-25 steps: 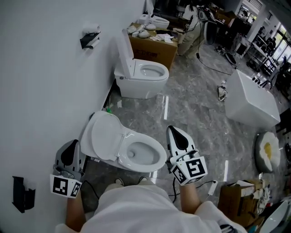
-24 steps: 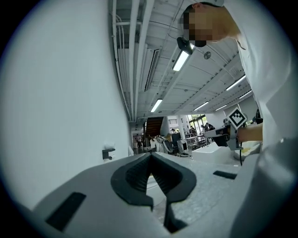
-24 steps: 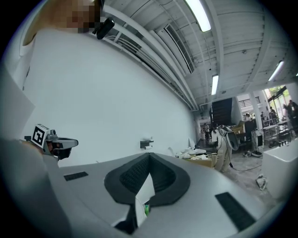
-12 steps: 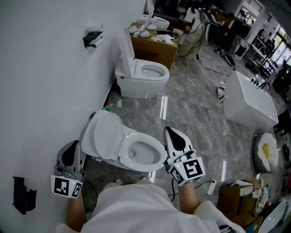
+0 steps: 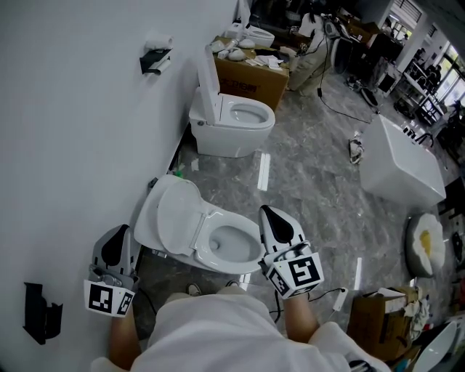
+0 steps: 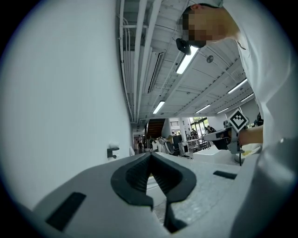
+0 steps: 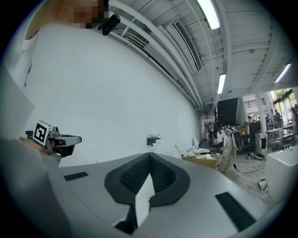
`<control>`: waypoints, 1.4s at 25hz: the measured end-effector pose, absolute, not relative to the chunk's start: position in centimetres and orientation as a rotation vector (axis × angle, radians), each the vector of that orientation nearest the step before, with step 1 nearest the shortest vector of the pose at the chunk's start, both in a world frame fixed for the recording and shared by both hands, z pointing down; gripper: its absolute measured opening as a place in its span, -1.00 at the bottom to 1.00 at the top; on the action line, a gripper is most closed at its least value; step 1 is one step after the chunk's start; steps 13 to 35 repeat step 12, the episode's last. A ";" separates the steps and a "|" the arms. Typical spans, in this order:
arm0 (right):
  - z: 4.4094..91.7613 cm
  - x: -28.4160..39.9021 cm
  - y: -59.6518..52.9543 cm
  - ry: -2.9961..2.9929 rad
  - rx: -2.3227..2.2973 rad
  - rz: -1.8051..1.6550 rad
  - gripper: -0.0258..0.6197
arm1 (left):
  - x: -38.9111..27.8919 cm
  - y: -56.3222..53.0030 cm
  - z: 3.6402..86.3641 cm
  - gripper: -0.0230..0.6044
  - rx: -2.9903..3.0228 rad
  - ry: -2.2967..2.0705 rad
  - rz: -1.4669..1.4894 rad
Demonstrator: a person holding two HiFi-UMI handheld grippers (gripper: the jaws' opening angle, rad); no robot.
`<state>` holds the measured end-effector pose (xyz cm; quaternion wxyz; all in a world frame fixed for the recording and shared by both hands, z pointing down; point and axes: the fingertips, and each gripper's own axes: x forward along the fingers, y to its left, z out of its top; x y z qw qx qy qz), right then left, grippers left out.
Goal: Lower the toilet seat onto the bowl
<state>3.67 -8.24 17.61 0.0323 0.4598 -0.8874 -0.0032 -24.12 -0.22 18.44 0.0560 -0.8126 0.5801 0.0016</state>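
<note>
Wall [image 5: 73, 131]: plain white, on the left
Floor [image 5: 312, 182]: grey marbled tiles
Ceiling [image 7: 242, 42]: strip lights [image 7: 208, 13] lit
Furniture: cardboard box [image 5: 251, 83] by the wall

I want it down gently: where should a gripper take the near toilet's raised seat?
Probably the seat's free top edge, farthest from the hinge, coming from the bowl side: it leans back toward the wall, leaving only that edge exposed.
</note>
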 end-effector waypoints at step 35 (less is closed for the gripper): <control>18.4 2.9 -7.7 -2.706 1.424 0.000 -0.93 | -24.5 -0.6 19.0 -0.93 -2.498 1.730 0.025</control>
